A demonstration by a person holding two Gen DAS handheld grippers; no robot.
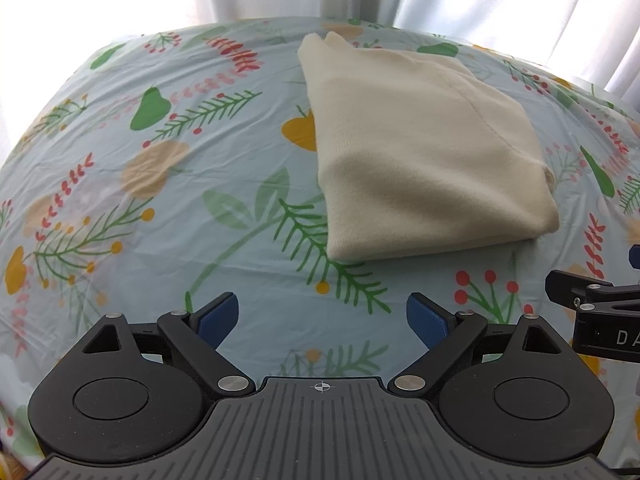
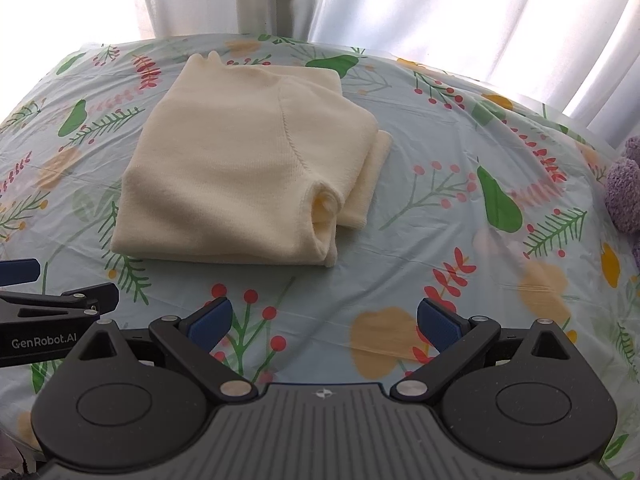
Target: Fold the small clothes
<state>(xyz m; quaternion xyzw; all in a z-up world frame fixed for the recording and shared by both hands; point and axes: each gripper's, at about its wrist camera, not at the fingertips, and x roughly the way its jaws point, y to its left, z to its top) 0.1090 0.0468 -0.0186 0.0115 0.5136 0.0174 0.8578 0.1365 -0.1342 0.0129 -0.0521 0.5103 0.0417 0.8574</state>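
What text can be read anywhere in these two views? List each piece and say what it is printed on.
"GenRobot.AI": white print on the black side of the left gripper, seen at the left edge of the right wrist view.
"DA", cut off by the frame edge: white letters on the black body of the right gripper, seen at the right edge of the left wrist view.
No writing shows on the cream garment or the floral cloth.

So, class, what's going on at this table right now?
A cream knitted garment lies folded into a compact stack on the floral tablecloth. Both hand-held grippers, left and right, hover open short of it, holding nothing. A purple fuzzy item sits at the right edge.
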